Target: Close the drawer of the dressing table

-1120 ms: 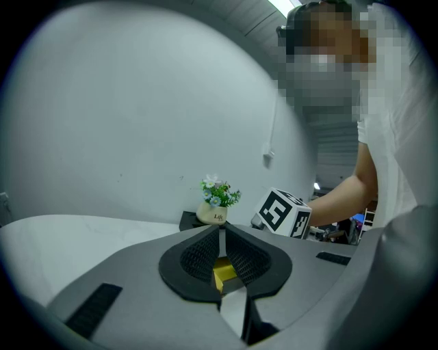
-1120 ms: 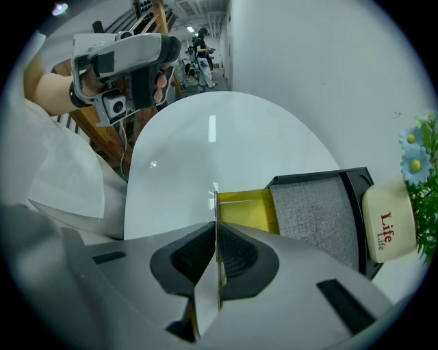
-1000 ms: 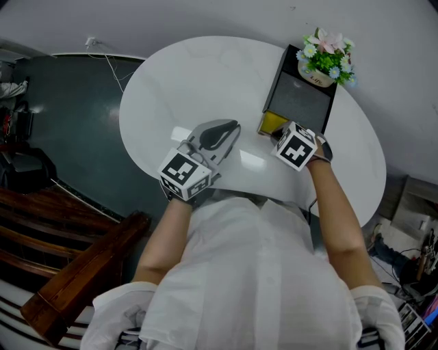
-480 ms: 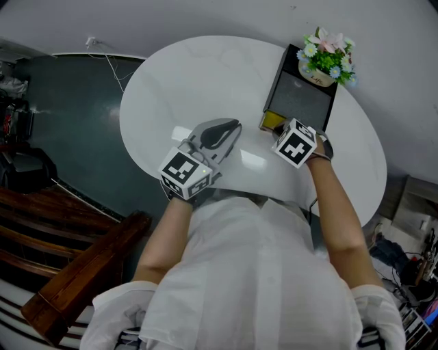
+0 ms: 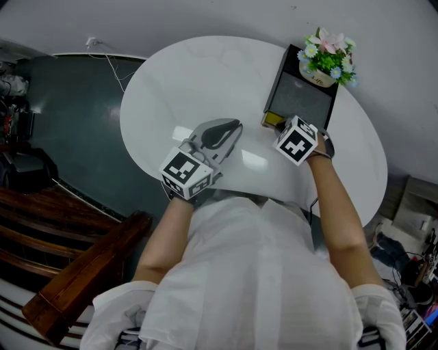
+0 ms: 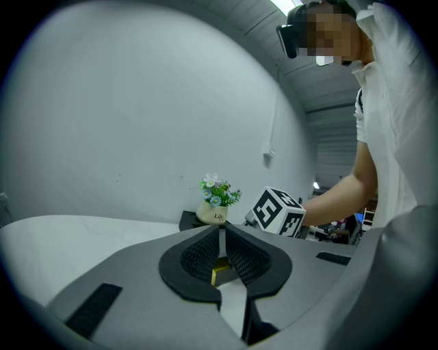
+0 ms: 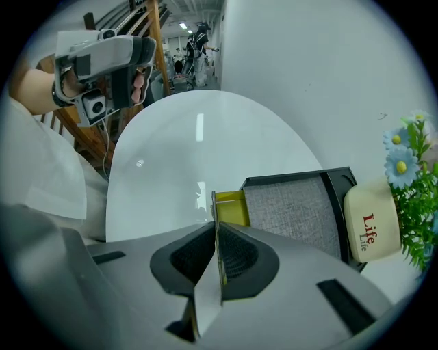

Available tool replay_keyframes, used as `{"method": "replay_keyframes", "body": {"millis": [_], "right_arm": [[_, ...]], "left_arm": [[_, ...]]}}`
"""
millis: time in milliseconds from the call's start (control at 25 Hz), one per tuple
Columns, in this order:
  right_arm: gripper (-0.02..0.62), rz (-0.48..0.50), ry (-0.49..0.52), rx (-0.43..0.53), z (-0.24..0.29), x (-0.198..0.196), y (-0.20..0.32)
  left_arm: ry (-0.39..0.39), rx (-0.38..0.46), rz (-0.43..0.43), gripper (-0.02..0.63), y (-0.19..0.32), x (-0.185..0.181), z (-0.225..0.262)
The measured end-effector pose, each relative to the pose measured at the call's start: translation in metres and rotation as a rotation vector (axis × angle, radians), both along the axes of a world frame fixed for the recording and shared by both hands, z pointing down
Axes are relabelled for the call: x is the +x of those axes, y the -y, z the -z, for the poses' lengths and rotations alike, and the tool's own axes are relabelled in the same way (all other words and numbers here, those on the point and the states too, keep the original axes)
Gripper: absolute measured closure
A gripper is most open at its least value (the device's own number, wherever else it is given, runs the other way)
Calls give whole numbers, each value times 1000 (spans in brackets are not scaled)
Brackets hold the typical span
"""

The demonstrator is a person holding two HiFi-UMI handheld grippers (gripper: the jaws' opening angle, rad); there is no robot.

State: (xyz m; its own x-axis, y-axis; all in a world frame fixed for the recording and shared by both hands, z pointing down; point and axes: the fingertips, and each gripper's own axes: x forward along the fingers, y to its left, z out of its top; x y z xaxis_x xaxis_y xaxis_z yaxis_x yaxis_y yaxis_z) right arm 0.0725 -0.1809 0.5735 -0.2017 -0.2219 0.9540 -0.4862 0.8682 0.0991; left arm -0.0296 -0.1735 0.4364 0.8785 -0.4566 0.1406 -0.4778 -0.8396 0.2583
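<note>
Nudged further in, the yellow drawer (image 5: pixel 272 121) of the dressing table (image 5: pixel 301 102), at the white table (image 5: pixel 205 75)'s far right edge, sits pinched in our right gripper (image 7: pixel 217 256); we should push straight and level. Our left gripper (image 6: pixel 220 253) rests closed, empty.

This is looking like a workshop or test hall dressed up as a room: a white oval desk (image 5: pixel 205 89) is standing on a dark bare floor (image 5: pixel 68 137) with a loose cable (image 5: pixel 108 63) trailing. Wooden beams (image 5: pixel 89 273) and gear clutter (image 5: pixel 417 260) are crowding the edges, and strip lights (image 6: pixel 284 5) are glowing overhead.
</note>
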Motion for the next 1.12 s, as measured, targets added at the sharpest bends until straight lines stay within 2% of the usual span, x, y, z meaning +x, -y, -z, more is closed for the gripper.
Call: {"method": "replay_keyframes", "body": {"millis": [520, 1120], "right_arm": [[574, -31, -26, 44, 2, 7, 12], [573, -15, -51, 72, -2, 11, 14]], "left_arm": [[-1, 0, 0, 586, 1, 1, 1], [-2, 0, -7, 586, 0, 5, -1]]}}
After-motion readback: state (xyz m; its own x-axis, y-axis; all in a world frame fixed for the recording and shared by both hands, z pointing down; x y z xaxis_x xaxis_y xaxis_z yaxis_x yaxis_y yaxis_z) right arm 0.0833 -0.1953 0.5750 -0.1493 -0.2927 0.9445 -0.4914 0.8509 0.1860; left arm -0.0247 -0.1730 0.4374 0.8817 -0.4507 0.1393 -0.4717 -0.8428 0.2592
